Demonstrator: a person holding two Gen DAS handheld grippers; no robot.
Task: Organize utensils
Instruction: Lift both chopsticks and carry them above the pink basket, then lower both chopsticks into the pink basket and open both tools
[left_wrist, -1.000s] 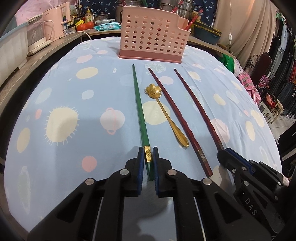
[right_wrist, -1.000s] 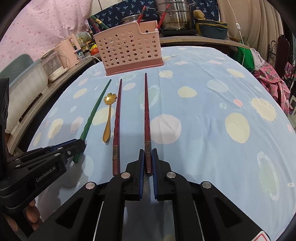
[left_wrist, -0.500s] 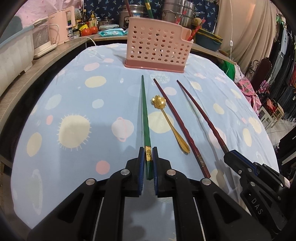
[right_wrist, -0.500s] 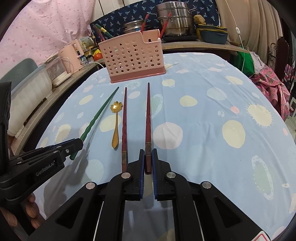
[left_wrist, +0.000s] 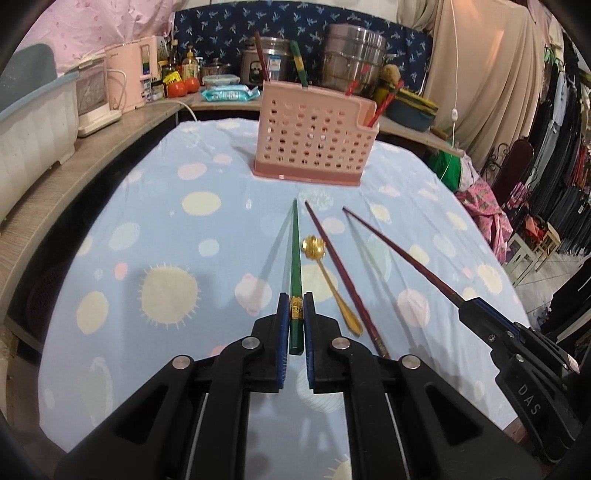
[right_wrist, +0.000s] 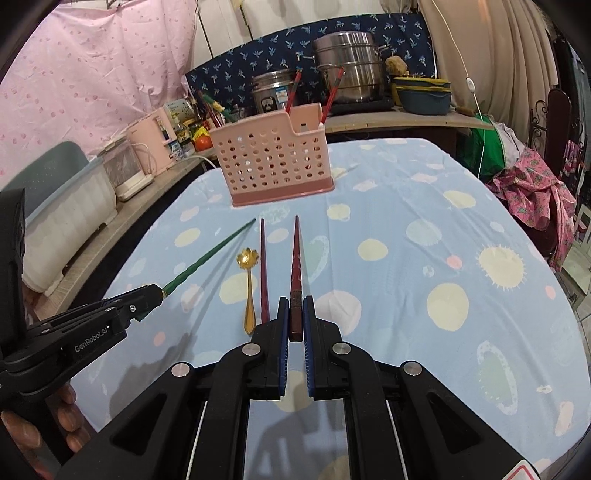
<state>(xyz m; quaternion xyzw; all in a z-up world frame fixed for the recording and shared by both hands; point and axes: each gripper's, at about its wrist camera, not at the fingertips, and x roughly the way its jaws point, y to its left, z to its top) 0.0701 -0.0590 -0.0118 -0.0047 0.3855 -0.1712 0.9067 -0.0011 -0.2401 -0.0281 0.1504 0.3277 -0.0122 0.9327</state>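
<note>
Blue cloth (left_wrist: 155, 206) dotted with pale spots and suns covered the table, and a cluttered counter with steel pots ran along the top of the frame. From the left wrist view, the left gripper (left_wrist: 295, 317) at lower centre was clamped on the thick end of the green chopstick (left_wrist: 295, 254), whose tip pointed up the frame and threw a separate shadow on the cloth. Just right of it lay the gold spoon (left_wrist: 328, 280), flower bowl toward the top, and beside that one dark red chopstick (left_wrist: 343, 273) flat on the cloth. At the lower right, the right gripper (left_wrist: 476, 314) pinched the second red chopstick (left_wrist: 399, 251). The pink perforated holder (left_wrist: 310, 144) stood upper centre, with a few utensils already sticking up from it.

Over to the right wrist view: the right gripper (right_wrist: 295, 317) at lower centre was closed on the red chopstick (right_wrist: 296, 258), tip aimed up the frame. The loose red chopstick (right_wrist: 263, 266) and the spoon (right_wrist: 249, 288) lay just left of it. At the lower left, the left gripper (right_wrist: 155, 291) held the green chopstick (right_wrist: 207, 254) slanting toward the holder (right_wrist: 273, 166), with fingers (right_wrist: 66, 413) of a hand wrapped below it.
</note>
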